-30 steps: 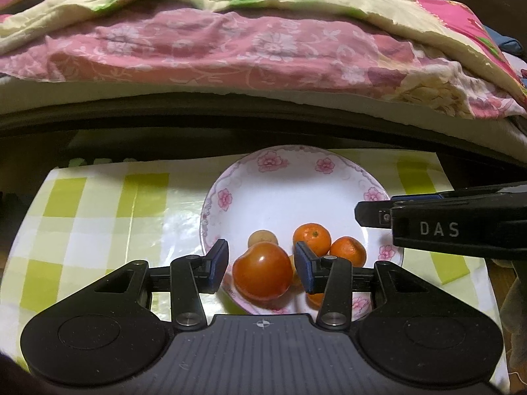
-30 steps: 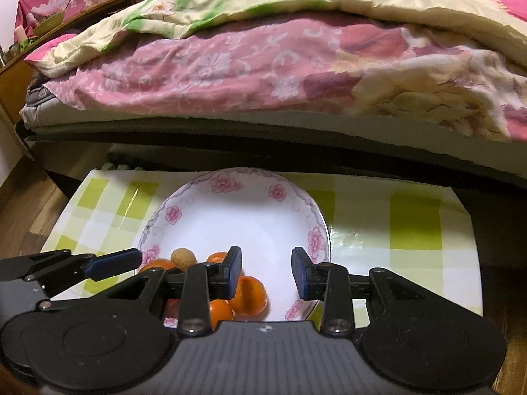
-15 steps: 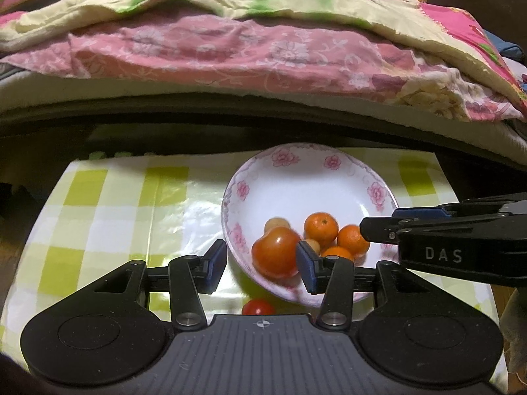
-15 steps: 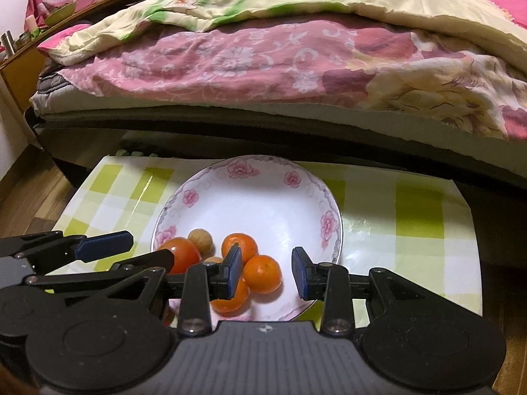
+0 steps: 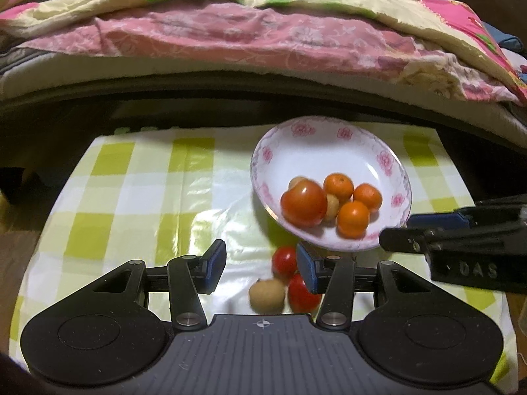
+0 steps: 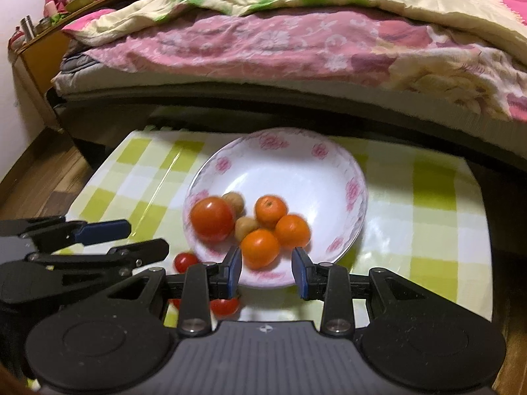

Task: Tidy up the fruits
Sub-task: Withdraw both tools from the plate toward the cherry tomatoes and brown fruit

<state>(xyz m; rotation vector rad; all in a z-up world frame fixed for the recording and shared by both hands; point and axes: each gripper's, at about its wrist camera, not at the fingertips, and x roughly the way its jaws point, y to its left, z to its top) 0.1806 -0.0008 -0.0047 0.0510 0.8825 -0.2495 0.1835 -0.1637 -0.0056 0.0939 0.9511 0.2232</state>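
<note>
- Left wrist view: the left gripper (image 5: 260, 265) has slid away from the white floral-rimmed china plate (image 5: 332, 144), which now sits in the right half of the frame instead of dead centre. Its jaws stand apart with nothing between the pads.
- The big red tomato (image 5: 303, 202) that was framed between those jaws a second ago now lies on the plate, touching 3 small orange tangerines (image 5: 353, 219) and a tan longan-like fruit (image 5: 332, 206). So that one looks delivered.
- Newly in view at the lower middle: 2 small red cherry tomatoes (image 5: 285, 259) and a loose tan round fruit (image 5: 266, 295) on the green-and-white checked plastic cloth (image 5: 131, 197), just below the plate's near rim. My guess is they're next.
- Room: the whole left side of the cloth is bare. The right gripper's black arm crowds the right edge, and the cloth's far edge ends right under the bed frame.
- Right wrist view: the right gripper (image 6: 266, 268) has backed off too, so more plate shows. Its jaws are apart and empty, hovering at the near rim.
- The left gripper's fingers (image 6: 105, 228) sit at the left edge; a cherry tomato peeks out between the 2 tools. Tight there, open cloth at the right.
</note>
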